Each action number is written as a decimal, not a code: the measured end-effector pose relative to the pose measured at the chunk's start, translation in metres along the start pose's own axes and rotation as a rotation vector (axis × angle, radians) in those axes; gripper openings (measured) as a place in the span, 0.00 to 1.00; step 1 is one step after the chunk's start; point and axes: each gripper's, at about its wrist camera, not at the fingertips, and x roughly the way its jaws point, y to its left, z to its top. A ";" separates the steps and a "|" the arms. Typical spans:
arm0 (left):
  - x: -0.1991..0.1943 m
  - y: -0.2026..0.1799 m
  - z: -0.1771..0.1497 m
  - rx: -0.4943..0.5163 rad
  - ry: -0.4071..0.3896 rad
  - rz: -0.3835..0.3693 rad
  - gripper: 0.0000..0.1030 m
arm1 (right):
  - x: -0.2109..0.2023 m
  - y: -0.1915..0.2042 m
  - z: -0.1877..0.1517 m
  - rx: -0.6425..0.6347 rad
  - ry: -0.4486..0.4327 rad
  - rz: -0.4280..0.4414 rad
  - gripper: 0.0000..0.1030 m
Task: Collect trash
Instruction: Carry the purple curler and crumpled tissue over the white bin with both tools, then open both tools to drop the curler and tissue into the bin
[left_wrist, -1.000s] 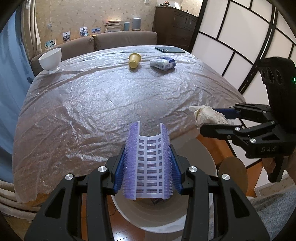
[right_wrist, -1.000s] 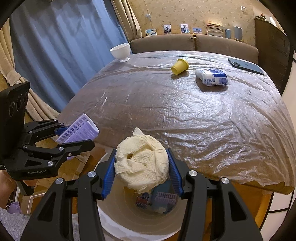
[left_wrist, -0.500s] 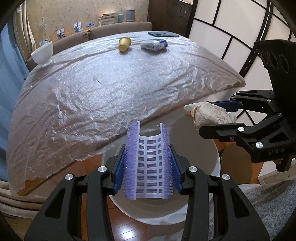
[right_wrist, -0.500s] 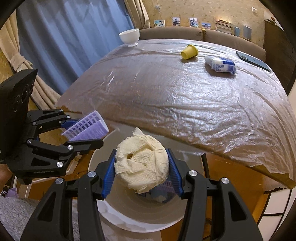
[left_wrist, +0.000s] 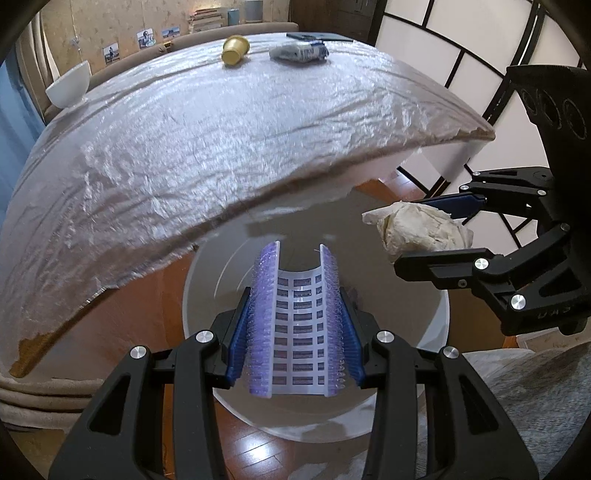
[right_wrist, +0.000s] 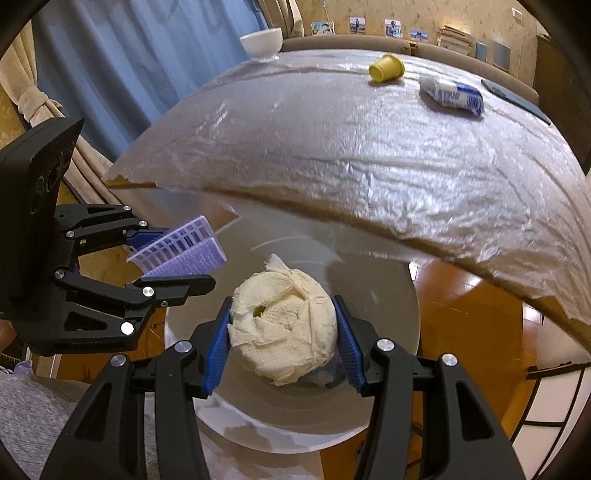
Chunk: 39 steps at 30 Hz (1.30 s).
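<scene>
My left gripper (left_wrist: 295, 325) is shut on a purple bristled plastic piece (left_wrist: 295, 321), held over the mouth of a white round bin (left_wrist: 207, 288) on the floor below the table edge. In the right wrist view that left gripper (right_wrist: 177, 258) with the purple piece (right_wrist: 181, 251) hangs at the bin's left rim. My right gripper (right_wrist: 282, 328) is shut on a crumpled cream paper wad (right_wrist: 284, 325) above the white bin (right_wrist: 388, 306). The left wrist view shows the right gripper (left_wrist: 436, 229) and the wad (left_wrist: 417, 229) at right. Some trash lies half hidden at the bin's bottom.
On the plastic-covered table (left_wrist: 221, 140) lie a yellow cup (left_wrist: 234, 50) on its side, a blue-white packet (left_wrist: 299, 51), a dark phone (left_wrist: 317, 36) and a white bowl (left_wrist: 68, 90). A sofa stands behind. The table edge overhangs the bin; a paper screen (left_wrist: 461, 74) is at right.
Both grippers have sunk from table height to below the table edge, closer to the bin's mouth, and tilted further down. Each keeps its grip.
</scene>
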 end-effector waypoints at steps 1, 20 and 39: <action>0.003 0.000 -0.001 -0.001 0.006 0.000 0.43 | 0.003 -0.001 -0.001 0.003 0.006 0.000 0.49; 0.053 0.002 -0.004 -0.018 0.098 0.022 0.43 | 0.041 -0.015 -0.014 0.028 0.067 -0.028 0.49; 0.077 -0.001 0.007 -0.002 0.138 0.024 0.44 | 0.061 -0.020 -0.019 0.050 0.100 -0.052 0.49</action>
